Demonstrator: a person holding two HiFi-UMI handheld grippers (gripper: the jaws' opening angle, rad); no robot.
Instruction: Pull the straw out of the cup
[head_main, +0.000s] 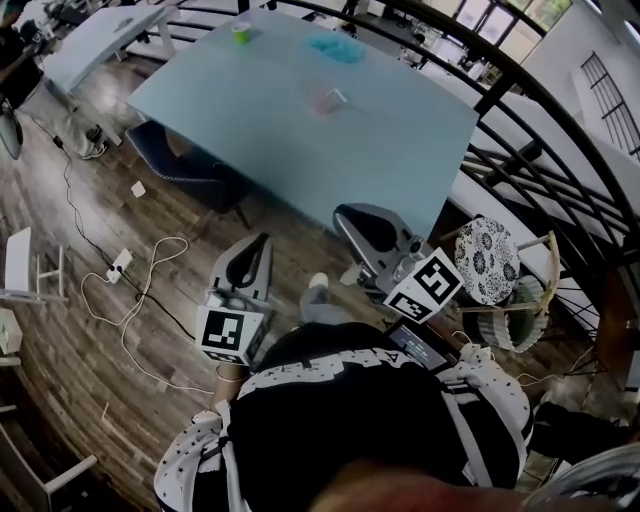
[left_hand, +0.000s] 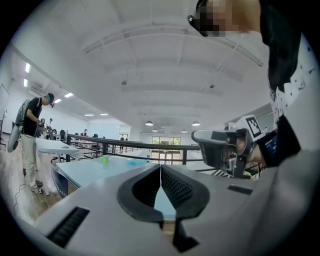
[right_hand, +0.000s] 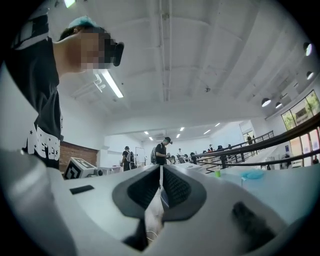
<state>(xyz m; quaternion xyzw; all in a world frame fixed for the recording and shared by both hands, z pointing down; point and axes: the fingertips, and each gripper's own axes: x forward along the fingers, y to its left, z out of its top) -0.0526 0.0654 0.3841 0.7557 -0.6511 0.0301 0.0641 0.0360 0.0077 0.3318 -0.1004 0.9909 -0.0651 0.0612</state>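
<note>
Two claws are held close to the body, well short of the table (head_main: 400, 140). The left claw (left_hand: 160, 170) and right claw (right_hand: 161, 172) each have jaws pressed together on nothing. The step in hand looks like the approach: walk up to the table's near edge and part the jaws before reaching. Steady the cup with one claw, pinch the straw high with the other, and draw it straight up.

A loose cable (head_main: 150, 270) lies on the floor short of the table. A dark chair (head_main: 185, 165) sits at its near left edge and a cushioned stool (head_main: 493, 255) off its near right corner, so the gap between them seems the way in.

The pinkish cup (head_main: 324, 99) stands past the table's middle, and its straw is too blurred to confirm. A blue thing (head_main: 335, 47) and a green cup (head_main: 241, 32) lie beyond, apart from it.
</note>
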